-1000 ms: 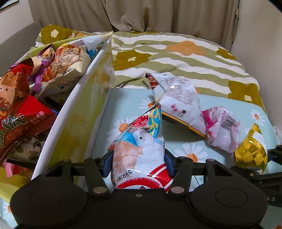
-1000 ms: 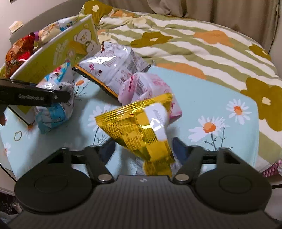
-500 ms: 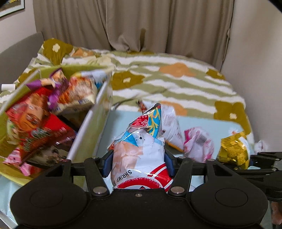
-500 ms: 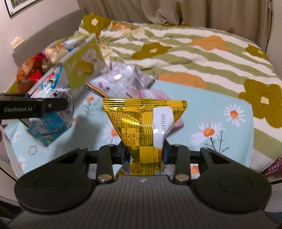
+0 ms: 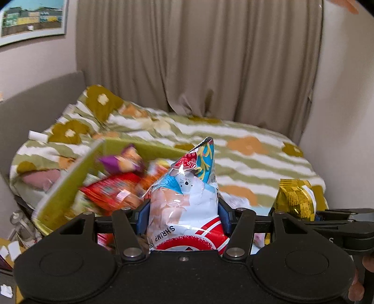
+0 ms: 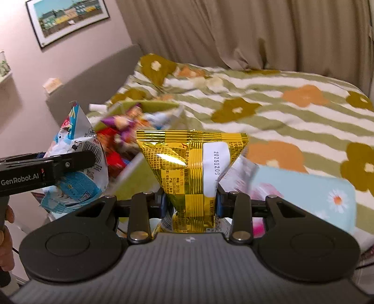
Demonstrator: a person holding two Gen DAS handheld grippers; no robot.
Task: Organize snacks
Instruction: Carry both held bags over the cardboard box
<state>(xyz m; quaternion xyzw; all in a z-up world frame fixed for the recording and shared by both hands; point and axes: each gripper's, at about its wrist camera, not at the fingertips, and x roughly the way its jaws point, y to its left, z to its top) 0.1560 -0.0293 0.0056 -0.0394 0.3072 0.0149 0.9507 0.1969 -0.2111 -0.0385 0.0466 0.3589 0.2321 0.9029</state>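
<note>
Your left gripper (image 5: 184, 217) is clamped on the shrimp snack bag (image 5: 184, 201), blue pads pressed into both sides of it, and the bag stands upright with its pointed top tilted a little to the right. Your right gripper (image 6: 190, 202) is likewise closed on the gold snack packet (image 6: 189, 168), pinching its narrow lower part so the wide sealed top fans out above the fingers. Both tools are held level, side by side and pointing forward, each visible at the edge of the other's view: the gold packet to the right from the left wrist, the shrimp bag to the left from the right wrist. Just past the left gripper sits the green box (image 5: 63, 187), open and heaped with snack packets (image 5: 114, 191), red and purple ones on top, all blurred. Below and right of the gold packet lies a pale blue daisy-print cloth (image 6: 311, 194) with more packets on it, too smeared to identify. Beyond that spreads the bed's green-striped floral duvet (image 6: 280, 112), a grey headboard (image 6: 93, 79) on the left, beige curtains (image 5: 198, 58) behind, and a framed picture (image 6: 67, 18) on the wall.
</note>
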